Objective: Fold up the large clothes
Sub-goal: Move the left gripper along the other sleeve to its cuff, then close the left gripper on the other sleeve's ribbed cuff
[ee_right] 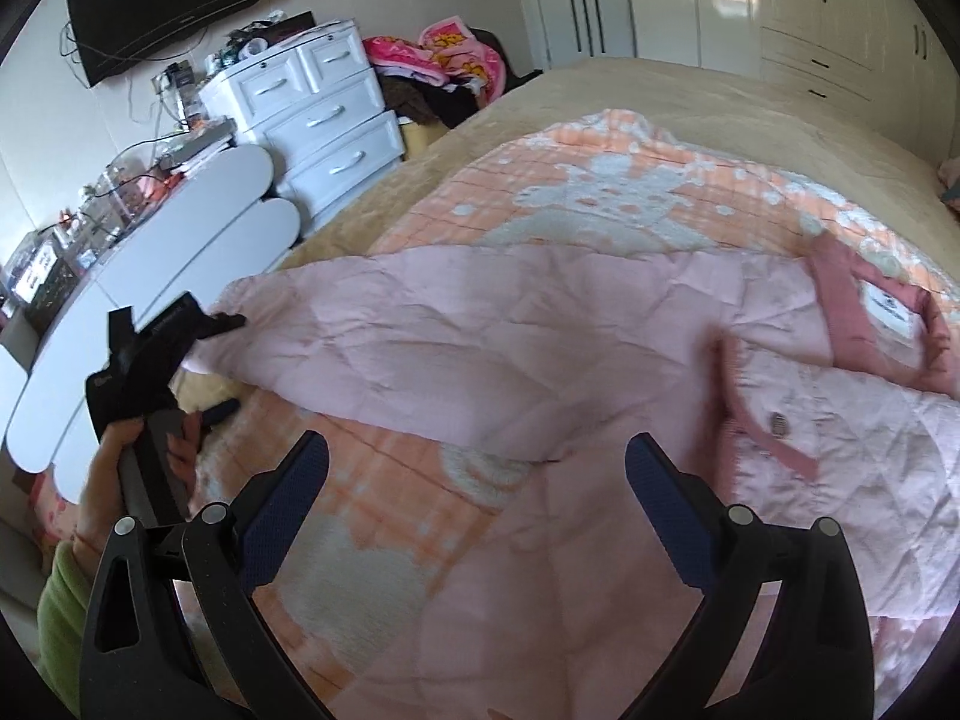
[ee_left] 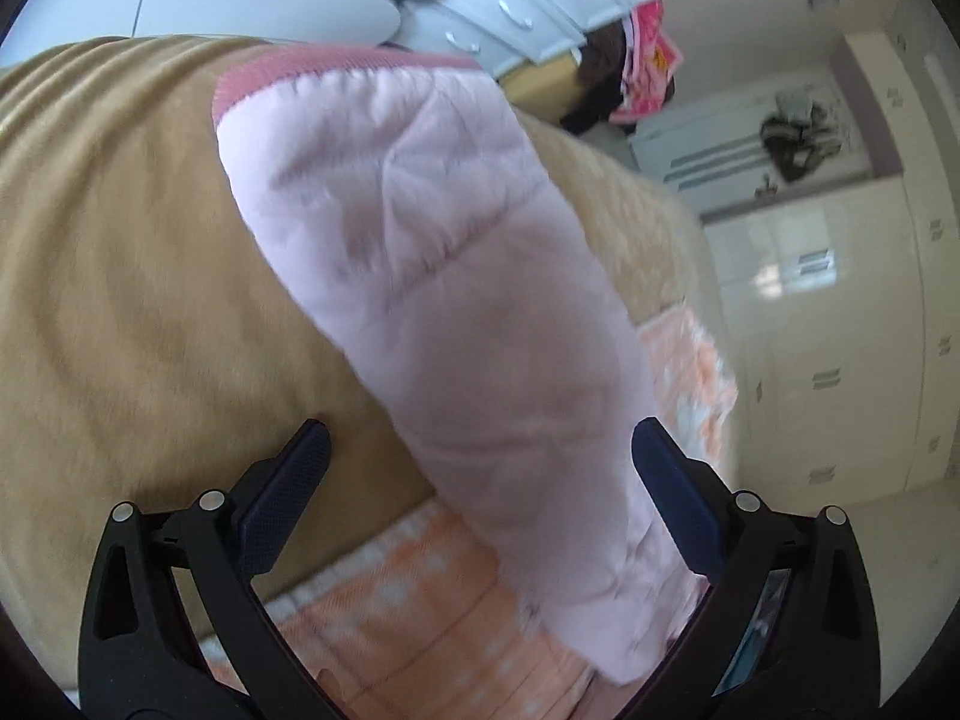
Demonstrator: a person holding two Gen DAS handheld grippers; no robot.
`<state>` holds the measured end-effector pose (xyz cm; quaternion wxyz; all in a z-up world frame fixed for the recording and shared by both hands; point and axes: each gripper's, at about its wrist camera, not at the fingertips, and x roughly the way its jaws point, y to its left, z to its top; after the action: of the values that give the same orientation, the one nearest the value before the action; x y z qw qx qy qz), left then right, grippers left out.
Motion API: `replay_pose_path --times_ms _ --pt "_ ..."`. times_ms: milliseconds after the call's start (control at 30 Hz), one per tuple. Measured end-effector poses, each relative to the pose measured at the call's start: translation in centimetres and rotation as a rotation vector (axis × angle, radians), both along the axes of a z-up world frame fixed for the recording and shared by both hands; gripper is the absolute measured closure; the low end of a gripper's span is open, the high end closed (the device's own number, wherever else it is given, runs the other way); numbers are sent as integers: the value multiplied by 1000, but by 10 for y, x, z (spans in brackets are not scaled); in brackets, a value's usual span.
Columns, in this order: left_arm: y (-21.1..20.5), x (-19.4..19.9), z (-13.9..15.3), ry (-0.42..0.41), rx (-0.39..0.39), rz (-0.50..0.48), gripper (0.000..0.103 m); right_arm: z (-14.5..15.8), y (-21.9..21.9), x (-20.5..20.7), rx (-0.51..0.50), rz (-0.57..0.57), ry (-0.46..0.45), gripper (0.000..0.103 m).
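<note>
1. Left tongs [ee_left: 480, 426]: fingers set wide apart. The pink sleeve [ee_left: 420, 240] runs up between them from the lower right of the left wrist view to the upper centre. It lies against the right-hand finger and clear of the left-hand one. Neither pad is pressed on the cloth, so nothing is gripped. This view is blurred.

2. The sleeve ends in a dark pink band [ee_left: 336, 69] at the top of that frame. Under it lies the tan bed cover [ee_left: 120, 240].

3. Right tongs [ee_right: 477, 439]: fingers equally wide apart and empty. They are raised over the lower centre of the right wrist view, above the orange blanket [ee_right: 540, 192] and the near edge of the jacket [ee_right: 480, 324].

4. Jacket location: spread flat on the blanket across the middle of the right wrist view. The collar [ee_right: 840, 294] with a white label [ee_right: 888, 309] is at the right edge. A snap [ee_right: 778, 423] sits just below it on the front band.

5. At the left edge of that view my hand [ee_right: 114, 456], in a green cuff [ee_right: 60, 600], holds the left tool by its handle. The tool head is just beside the raised end of the sleeve. I cannot tell from this view whether they touch.

6. White drawers [ee_right: 324, 120] stand beside the bed, upper left
</note>
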<state>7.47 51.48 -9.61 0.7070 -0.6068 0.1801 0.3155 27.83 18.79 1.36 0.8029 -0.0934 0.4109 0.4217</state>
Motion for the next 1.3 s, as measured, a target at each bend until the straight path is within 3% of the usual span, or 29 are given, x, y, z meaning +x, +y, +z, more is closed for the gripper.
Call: replay_pose_path --times_ms 133,167,200,233,267,300,567,867,1033,1300 --pt "6 -7 -1 -83 14 56 12 0 -27 11 22 -55 15 4" --pt "5 -11 -1 -108 18 78 29 -1 -37 14 26 -70 19 4" --pt "4 -12 -1 -129 19 89 57 -1 -41 16 27 -77 20 4" --pt "3 -13 -1 -129 13 97 67 -2 -49 17 26 -88 19 4" --pt "1 -13 -1 -123 13 96 86 -2 -57 19 21 -99 17 4" --pt "-1 -12 1 -128 17 90 89 -3 -64 21 16 -109 16 4" --pt "-26 1 77 -139 179 -26 93 6 -113 23 60 -182 24 4" --pt "-97 21 161 -209 364 -180 94 21 -171 10 131 -270 30 4" --pt "-139 31 188 -250 437 -259 94 28 -204 -1 143 -336 -6 4" --pt "-196 53 209 -278 505 -380 94 35 -248 -19 144 -405 -53 4"
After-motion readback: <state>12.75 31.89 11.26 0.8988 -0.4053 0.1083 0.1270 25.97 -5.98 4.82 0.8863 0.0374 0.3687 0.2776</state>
